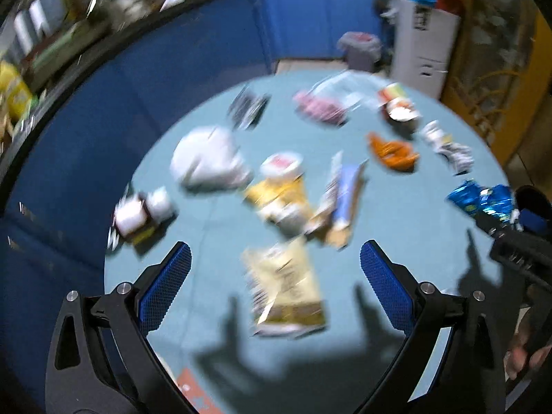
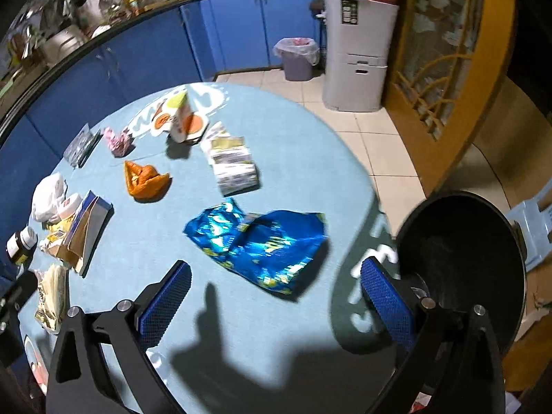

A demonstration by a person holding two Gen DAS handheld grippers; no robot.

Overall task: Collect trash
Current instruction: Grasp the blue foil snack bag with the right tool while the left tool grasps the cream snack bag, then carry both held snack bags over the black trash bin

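Trash is scattered over a round light-blue table (image 1: 396,241) (image 2: 276,158). In the blurred left wrist view my left gripper (image 1: 276,265) is open above a cream snack wrapper (image 1: 286,289); beyond lie a yellow wrapper (image 1: 279,196), a white crumpled bag (image 1: 210,158) and a small jar (image 1: 141,214). My right gripper (image 2: 276,286) is open just short of a crumpled blue foil bag (image 2: 258,241) (image 1: 483,200). An orange wrapper (image 2: 146,179) (image 1: 393,151) and a carton (image 2: 183,117) lie farther off. Neither gripper holds anything.
A black bin (image 2: 462,262) stands at the table's right edge beside my right gripper. A lined grey waste bin (image 2: 298,57) and a white appliance (image 2: 358,55) stand on the tiled floor. Blue cabinets (image 2: 155,51) curve behind the table.
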